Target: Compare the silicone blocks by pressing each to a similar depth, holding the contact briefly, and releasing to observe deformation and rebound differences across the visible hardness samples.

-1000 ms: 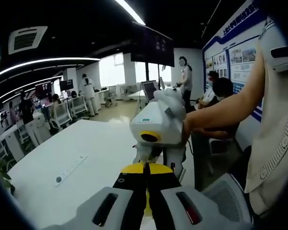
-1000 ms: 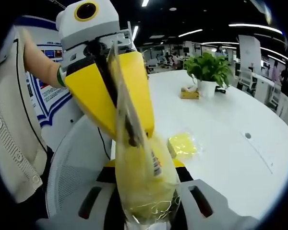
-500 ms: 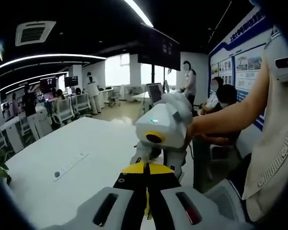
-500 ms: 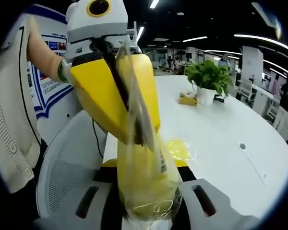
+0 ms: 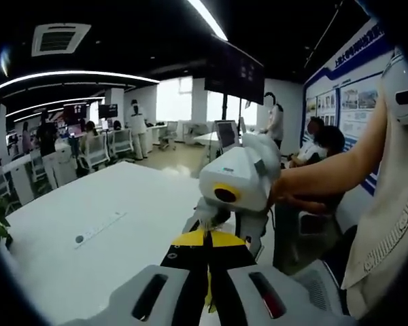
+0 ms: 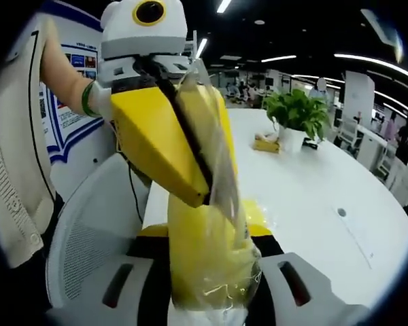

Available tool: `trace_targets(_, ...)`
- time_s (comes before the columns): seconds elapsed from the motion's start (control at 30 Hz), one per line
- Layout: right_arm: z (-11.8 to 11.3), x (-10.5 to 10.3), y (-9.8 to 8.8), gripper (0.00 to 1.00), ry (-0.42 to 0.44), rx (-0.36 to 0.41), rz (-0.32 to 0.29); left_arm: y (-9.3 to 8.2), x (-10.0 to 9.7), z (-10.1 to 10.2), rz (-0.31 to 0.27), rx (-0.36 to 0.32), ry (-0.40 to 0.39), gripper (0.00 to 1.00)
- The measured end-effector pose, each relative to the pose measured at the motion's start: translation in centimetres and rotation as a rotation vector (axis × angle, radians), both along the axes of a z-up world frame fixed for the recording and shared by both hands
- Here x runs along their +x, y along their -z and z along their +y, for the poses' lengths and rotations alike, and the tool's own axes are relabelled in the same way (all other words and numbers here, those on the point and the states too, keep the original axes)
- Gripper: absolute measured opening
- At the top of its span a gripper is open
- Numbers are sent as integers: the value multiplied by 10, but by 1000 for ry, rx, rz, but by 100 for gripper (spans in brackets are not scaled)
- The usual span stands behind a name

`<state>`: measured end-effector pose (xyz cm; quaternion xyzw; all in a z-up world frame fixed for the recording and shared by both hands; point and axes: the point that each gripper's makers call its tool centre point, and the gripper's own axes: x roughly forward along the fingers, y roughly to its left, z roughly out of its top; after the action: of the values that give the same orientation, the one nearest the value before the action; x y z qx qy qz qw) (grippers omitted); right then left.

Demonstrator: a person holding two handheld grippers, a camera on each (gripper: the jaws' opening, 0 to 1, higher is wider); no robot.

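A yellow silicone block in a clear plastic bag (image 6: 207, 265) is held in the air between the jaws of my right gripper (image 6: 207, 236), which is shut on it. My left gripper (image 6: 202, 195) comes in from the upper left with its yellow jaws shut on the bag's upper film. In the left gripper view my left gripper (image 5: 205, 239) is shut on a thin edge of film, facing the right gripper (image 5: 221, 224) and the hand holding it. A second bagged yellow block (image 6: 258, 212) lies on the white table (image 6: 326, 183), mostly hidden behind the bag.
A potted plant (image 6: 296, 112) and a small yellow object (image 6: 266, 144) stand further back on the table. A white mesh chair back (image 6: 88, 231) is below the grippers. The person's arm and torso (image 5: 387, 204) are on the right. A cable port (image 5: 79, 239) sits in the table.
The left gripper has turned slightly and pulled the bag film up and to the right. The block on the table is more hidden behind the bag. Both views drifted a little.
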<state>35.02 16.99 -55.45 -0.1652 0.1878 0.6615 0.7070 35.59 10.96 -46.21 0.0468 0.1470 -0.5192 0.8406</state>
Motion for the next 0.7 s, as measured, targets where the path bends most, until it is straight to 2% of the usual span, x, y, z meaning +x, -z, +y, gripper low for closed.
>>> trace_targets(0.2,3,0,-2,38,2,23,4,8,1,2,38,-12,-12,0)
trace_targets(0.33,3,2,4,51,10,3,1,14,3,2,52,-13,-22,0)
trace_targets(0.4,2,3,6,56,21,-1,10,16,4,2,59,-15,-24,0)
trace_targets(0.63,-9,7,12,61,67,7,19,32,9,2,95,-15,-35,0)
trace_targets(0.7,-14,9,12,67,95,14,29,37,11,2,107,-16,-39,0)
